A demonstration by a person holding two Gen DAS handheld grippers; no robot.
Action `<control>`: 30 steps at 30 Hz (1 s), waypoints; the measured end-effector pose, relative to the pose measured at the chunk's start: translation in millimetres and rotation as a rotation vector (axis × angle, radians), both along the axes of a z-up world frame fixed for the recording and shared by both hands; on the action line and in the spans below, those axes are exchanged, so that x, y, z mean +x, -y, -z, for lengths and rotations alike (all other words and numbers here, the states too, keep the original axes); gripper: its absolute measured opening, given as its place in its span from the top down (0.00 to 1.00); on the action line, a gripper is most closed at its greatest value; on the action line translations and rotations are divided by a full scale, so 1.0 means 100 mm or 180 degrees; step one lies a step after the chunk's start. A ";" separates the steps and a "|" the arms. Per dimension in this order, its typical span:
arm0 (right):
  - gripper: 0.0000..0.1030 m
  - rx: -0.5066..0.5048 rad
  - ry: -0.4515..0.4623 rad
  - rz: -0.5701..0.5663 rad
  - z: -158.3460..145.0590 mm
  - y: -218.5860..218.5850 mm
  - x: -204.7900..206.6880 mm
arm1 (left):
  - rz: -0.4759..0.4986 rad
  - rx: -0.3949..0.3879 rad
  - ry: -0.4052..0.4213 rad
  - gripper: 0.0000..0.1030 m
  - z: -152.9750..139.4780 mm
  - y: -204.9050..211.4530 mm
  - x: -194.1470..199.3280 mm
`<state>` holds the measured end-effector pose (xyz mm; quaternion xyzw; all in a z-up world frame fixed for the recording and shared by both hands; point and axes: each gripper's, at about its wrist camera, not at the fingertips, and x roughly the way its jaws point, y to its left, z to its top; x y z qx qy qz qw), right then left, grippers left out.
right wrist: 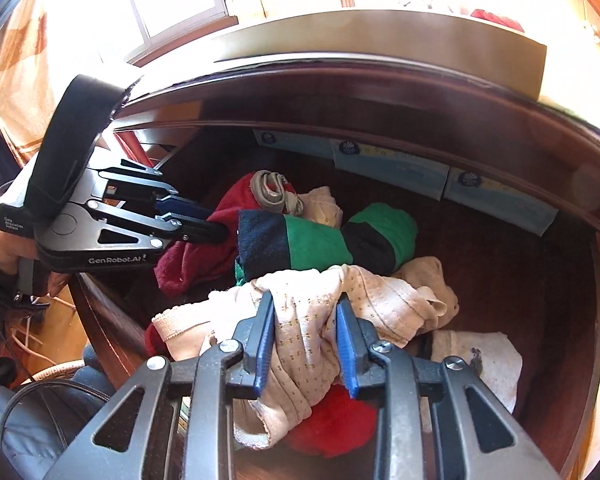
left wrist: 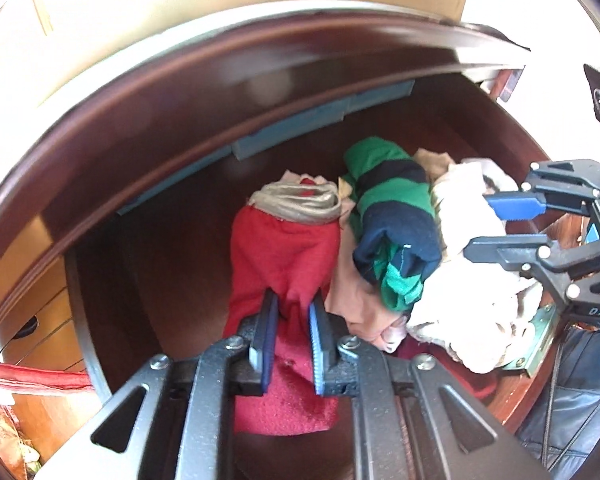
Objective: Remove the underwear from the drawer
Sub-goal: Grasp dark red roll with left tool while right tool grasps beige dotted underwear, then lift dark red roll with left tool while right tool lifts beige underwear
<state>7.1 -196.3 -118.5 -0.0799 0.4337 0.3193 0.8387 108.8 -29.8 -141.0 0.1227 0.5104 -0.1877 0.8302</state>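
1. Left wrist view. The left claw (left wrist: 294, 312) is closed tight on a fold of the red underwear (left wrist: 284, 256), which lies at the left of the heap inside the drawer (left wrist: 172, 128). The grey waistband (left wrist: 300, 202) sits at the garment's far end. A green-and-navy striped piece (left wrist: 392, 216) lies just right of the red one, over a pink cloth (left wrist: 356, 292).
2. Same view, risk. The pads hold only a narrow pinch of thick fabric; a quick pull could let it slip free. The striped piece touches the red one and may be dragged along or tipped out of the drawer.
3. Same view, right edge. The right claw (left wrist: 500, 224) reaches into the cream pile from the right, near the drawer's metal corner bracket (left wrist: 540, 340); cloth could snag there.
4. Right wrist view. The right claw (right wrist: 304, 320) is closed on a thick bunch of cream dotted underwear (right wrist: 300, 332) at the near side of the drawer (right wrist: 560, 320); the jaws stand apart only by the width of the fabric.
5. Same view, risk. A lace-edged band (right wrist: 180, 326) trails left and a red cloth (right wrist: 332, 420) lies beneath; either may lift with the bunch.
6. Same view. The left claw (right wrist: 224, 222) works close by; lifting both together could cross the garments and tangle them.
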 end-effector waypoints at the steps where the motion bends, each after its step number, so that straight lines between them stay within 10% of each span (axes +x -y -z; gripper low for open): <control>1: 0.71 -0.0009 0.0036 0.0005 -0.01 0.00 -0.03 | -0.0008 -0.0004 0.0035 0.89 -0.02 -0.01 -0.04; 30: 0.81 -0.0179 0.0564 0.0037 -0.18 -0.06 -0.28 | -0.0276 -0.0323 0.0626 0.90 -0.41 -0.37 -0.48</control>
